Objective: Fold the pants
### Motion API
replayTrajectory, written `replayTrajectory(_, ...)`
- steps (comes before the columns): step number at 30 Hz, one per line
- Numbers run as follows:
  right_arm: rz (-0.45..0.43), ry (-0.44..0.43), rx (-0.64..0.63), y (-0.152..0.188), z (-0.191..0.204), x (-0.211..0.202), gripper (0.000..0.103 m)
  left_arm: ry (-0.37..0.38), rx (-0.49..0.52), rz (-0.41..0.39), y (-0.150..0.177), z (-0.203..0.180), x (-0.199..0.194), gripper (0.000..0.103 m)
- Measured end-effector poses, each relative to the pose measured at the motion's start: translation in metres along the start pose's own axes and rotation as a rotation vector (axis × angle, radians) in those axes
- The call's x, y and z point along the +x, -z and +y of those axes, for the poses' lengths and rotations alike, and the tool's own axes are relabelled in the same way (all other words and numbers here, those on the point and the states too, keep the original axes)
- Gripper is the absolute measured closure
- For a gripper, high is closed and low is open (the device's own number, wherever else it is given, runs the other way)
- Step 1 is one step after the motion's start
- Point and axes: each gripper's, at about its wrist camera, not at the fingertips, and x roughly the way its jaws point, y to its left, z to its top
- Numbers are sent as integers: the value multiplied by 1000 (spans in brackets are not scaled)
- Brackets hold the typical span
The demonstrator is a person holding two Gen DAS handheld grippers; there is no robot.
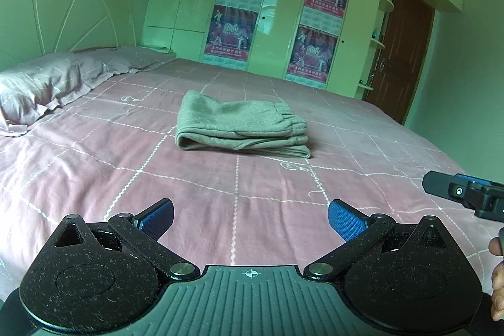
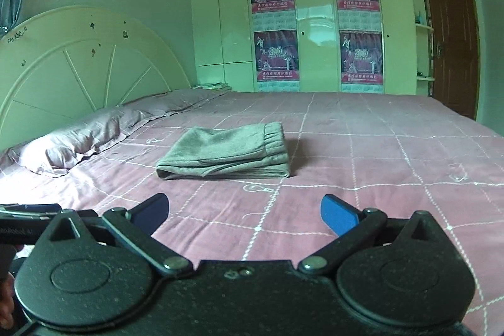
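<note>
Nearest us, left gripper [image 1: 250,221] and right gripper [image 2: 244,214] hover with jaws spread, empty, over the bed's [image 2: 393,178] near edge. Farther in, mid-bed, the grey pants [image 2: 225,151] lie in a compact stacked bundle, waistband uppermost; we judge folding essentially complete, nothing obvious remaining.

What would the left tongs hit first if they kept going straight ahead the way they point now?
Probably the pink checked bedsheet first, since the open left tongs seem to angle slightly downward; past that lies the folded grey-green pants. Depth is uncertain.
</note>
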Motion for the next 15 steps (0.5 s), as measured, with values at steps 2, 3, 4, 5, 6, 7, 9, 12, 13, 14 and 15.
replayTrajectory(2,5,7,11,-1,-4,1,6,4,2,-14,-2,0,-2,0)
replayTrajectory(3,10,8,15,-2,-5,2,6,1,9,-21,-3,0,-3,0)
replayTrajectory(4,10,7,17,-2,-6,2,6,-6,15,-26,-4,-1,-3,0)
replayTrajectory(5,8,4,18,-2,-6,2,6,-6,17,-29,-4,-1,-3,0)
replayTrajectory(6,9,1,17,-3,-7,2,6,-5,18,-33,-4,-1,-4,0)
replayTrajectory(7,10,-6,18,-3,-7,3,6,-7,19,-35,-5,-1,-5,0)
replayTrajectory(9,8,-12,15,-3,-5,3,6,-6,23,-33,-5,-2,-5,0)
replayTrajectory(12,8,-17,0,-2,0,5,6,-5,27,-32,-5,-2,-5,0)
replayTrajectory(13,8,-16,0,-1,0,5,6,-6,28,-32,-5,-2,-5,0)
replayTrajectory(14,10,-20,1,-2,-1,6,6,-5,29,-32,-5,-2,-5,0)
replayTrajectory(15,10,-20,1,-1,0,6,6,-3,31,-33,-5,-2,-4,0)
